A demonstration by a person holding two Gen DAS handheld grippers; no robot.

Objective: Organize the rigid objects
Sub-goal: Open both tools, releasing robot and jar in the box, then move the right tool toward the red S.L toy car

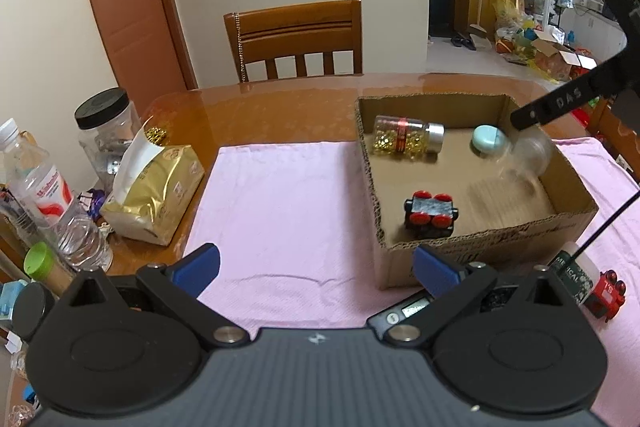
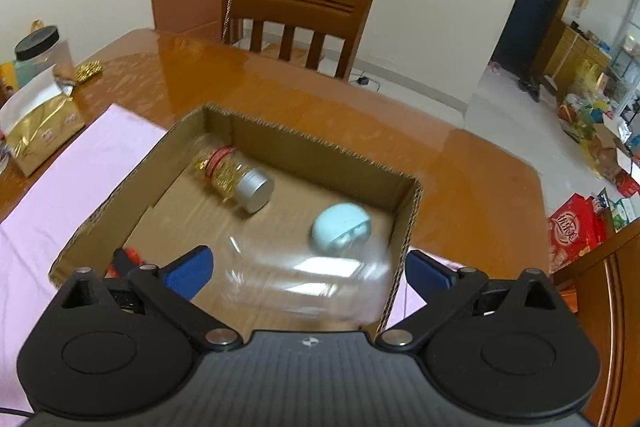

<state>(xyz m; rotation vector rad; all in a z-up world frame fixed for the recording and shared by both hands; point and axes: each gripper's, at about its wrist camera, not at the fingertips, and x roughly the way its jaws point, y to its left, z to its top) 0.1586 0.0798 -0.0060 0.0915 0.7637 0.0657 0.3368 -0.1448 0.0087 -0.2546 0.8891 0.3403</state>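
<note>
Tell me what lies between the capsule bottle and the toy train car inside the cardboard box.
Nothing: in the left wrist view, only bare cardboard floor separates the capsule bottle from the toy train car in the cardboard box.

Both tools, left (image 1: 316, 267) and right (image 2: 308, 269), apparently wide open.

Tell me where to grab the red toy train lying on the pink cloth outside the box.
Likely across the red toy train's two long flanks, coming down from above with the left gripper, whose jaws are open. A white bottle lies close against it, so keep the fingers off that end.
</note>
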